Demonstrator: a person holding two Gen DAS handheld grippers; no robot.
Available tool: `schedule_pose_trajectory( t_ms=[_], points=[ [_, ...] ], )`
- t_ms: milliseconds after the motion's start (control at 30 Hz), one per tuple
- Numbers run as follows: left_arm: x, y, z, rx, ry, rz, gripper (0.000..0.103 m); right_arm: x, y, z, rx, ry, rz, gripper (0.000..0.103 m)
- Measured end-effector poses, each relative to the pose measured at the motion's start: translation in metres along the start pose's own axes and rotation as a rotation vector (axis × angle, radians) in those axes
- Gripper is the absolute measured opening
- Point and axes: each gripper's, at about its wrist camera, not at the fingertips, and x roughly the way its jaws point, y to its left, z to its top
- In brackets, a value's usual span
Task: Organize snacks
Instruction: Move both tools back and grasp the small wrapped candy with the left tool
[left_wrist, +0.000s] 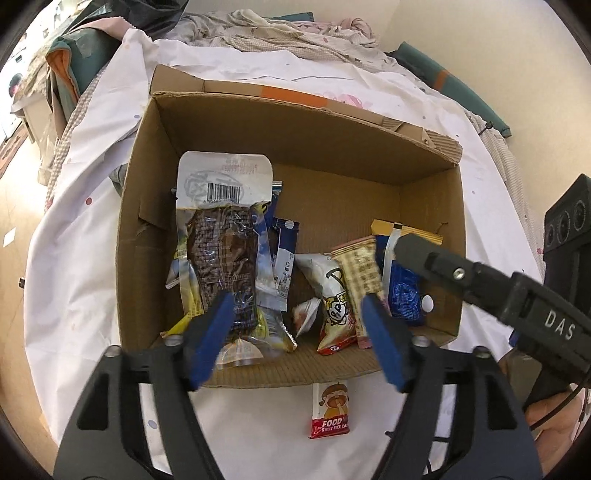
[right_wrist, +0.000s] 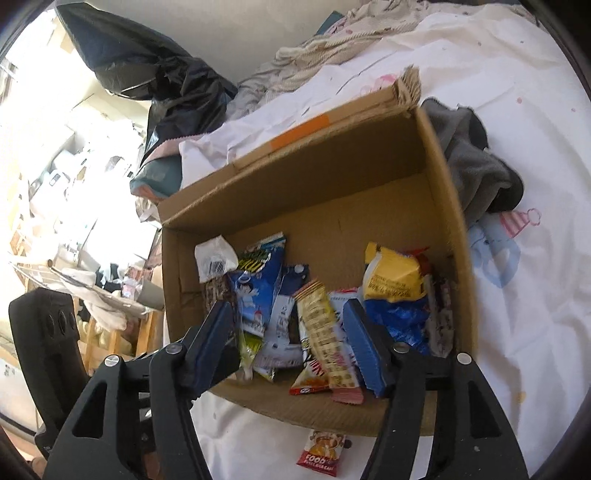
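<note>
A cardboard box (left_wrist: 295, 136) sits on a white sheet (left_wrist: 74, 295), holding a heap of snacks. The left gripper (left_wrist: 299, 328) hangs over its near edge, jaws wide with nothing between them; the right gripper (right_wrist: 288, 332) does likewise. Only the left view shows the dark meat packet (left_wrist: 221, 258) full-length at 9 o'clock and the other tool's arm at 3 o'clock. Only the right view shows a yellow bag (right_wrist: 393, 273) at 2 o'clock and a grey cloth (right_wrist: 476, 158) outside the box wall. A rice cake packet (left_wrist: 330, 411) lies on the sheet at 6 o'clock, just outside the box.
</note>
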Motion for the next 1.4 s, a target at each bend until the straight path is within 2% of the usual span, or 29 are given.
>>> schedule_pose_trajectory(
  t_ms=[433,500,600,767,833,933,1100,1200,1333,1400],
  points=[
    [-0.020,0.004,-0.005,0.013,-0.049,0.046,0.074,-0.019,-0.007,0.003,0.033,-0.037,-0.017,0.067],
    [-0.025,0.004,-0.010,0.021,-0.044,0.038,0.074,-0.021,-0.011,0.001,0.041,-0.033,-0.034,0.067],
    [-0.030,0.001,-0.016,0.073,0.007,0.037,0.073,-0.027,-0.017,-0.003,0.069,-0.023,-0.040,0.068],
    [-0.045,0.007,-0.030,0.081,0.006,0.053,0.073,-0.041,-0.016,-0.018,0.077,-0.004,-0.048,0.068],
    [-0.046,0.010,-0.038,0.074,0.031,0.054,0.073,-0.045,-0.010,-0.025,0.051,0.004,-0.044,0.069],
    [-0.041,0.011,-0.060,0.083,0.102,0.092,0.073,-0.056,0.003,-0.036,-0.008,-0.014,-0.052,0.077],
    [-0.022,-0.010,-0.097,0.201,0.266,0.063,0.073,-0.067,0.002,-0.055,-0.012,0.002,-0.062,0.077],
    [-0.021,-0.026,-0.114,0.303,0.288,0.066,0.073,-0.074,-0.001,-0.062,-0.007,0.003,-0.055,0.077],
    [-0.014,-0.037,-0.126,0.363,0.354,0.017,0.073,-0.080,-0.007,-0.068,0.004,0.005,-0.066,0.078],
    [-0.005,-0.042,-0.136,0.399,0.396,0.033,0.073,-0.081,-0.011,-0.069,0.020,0.011,-0.068,0.078]
  ],
)
